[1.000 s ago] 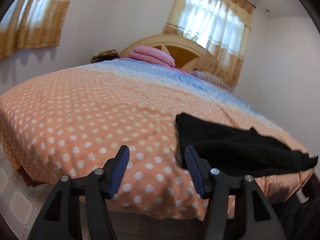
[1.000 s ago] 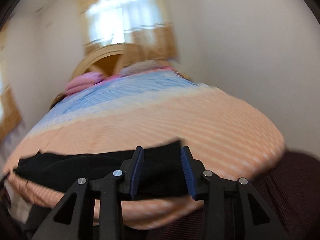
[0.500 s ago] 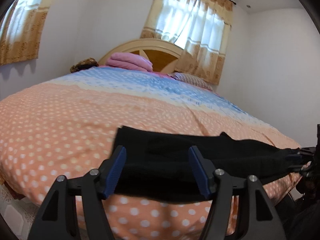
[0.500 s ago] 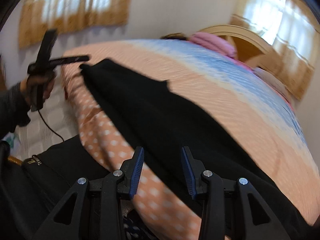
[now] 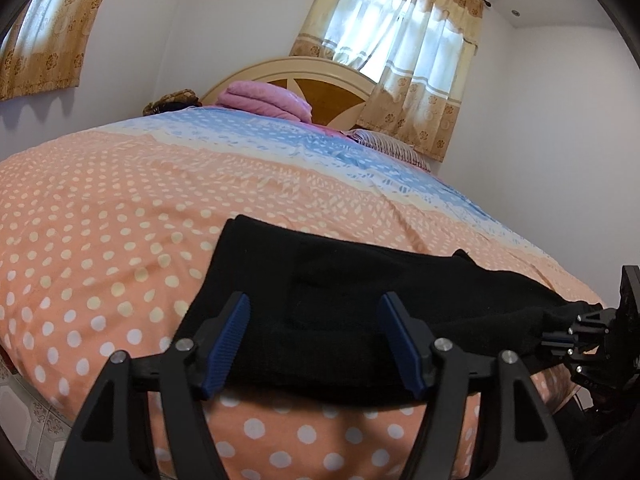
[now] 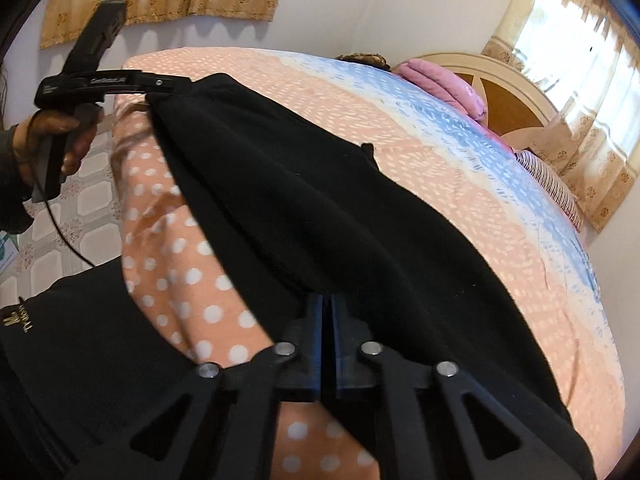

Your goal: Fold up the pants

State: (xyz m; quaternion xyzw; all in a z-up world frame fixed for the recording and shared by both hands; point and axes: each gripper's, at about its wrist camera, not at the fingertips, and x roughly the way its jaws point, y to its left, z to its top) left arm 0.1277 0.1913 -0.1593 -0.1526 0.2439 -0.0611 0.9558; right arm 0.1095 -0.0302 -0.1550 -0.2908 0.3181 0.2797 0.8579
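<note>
Black pants lie stretched lengthwise along the near edge of a bed, flat on its orange polka-dot cover, a layout that appears meant to keep the garment smooth and within reach of both tools for the first fold. In the right wrist view the same pants run from the near right toward the far left corner of the mattress. The right gripper has its blue-padded fingers pressed together on a bunched end of the black cloth at the bed's edge; seen from the left wrist view, that right gripper pinches the right-hand end of the garment. The left gripper sits at the opposite, left end, its fingers spread wide apart on either side of the cloth; whether the pads touch the fabric cannot be told from here, and nothing is clamped. In the right wrist view the left gripper meets the far corner of the pants, held by the left hand. Judged from this, one end is secured and the other is about to be taken. Beyond the garment, pink folded bedding rests by the headboard, under a curtained window
</note>
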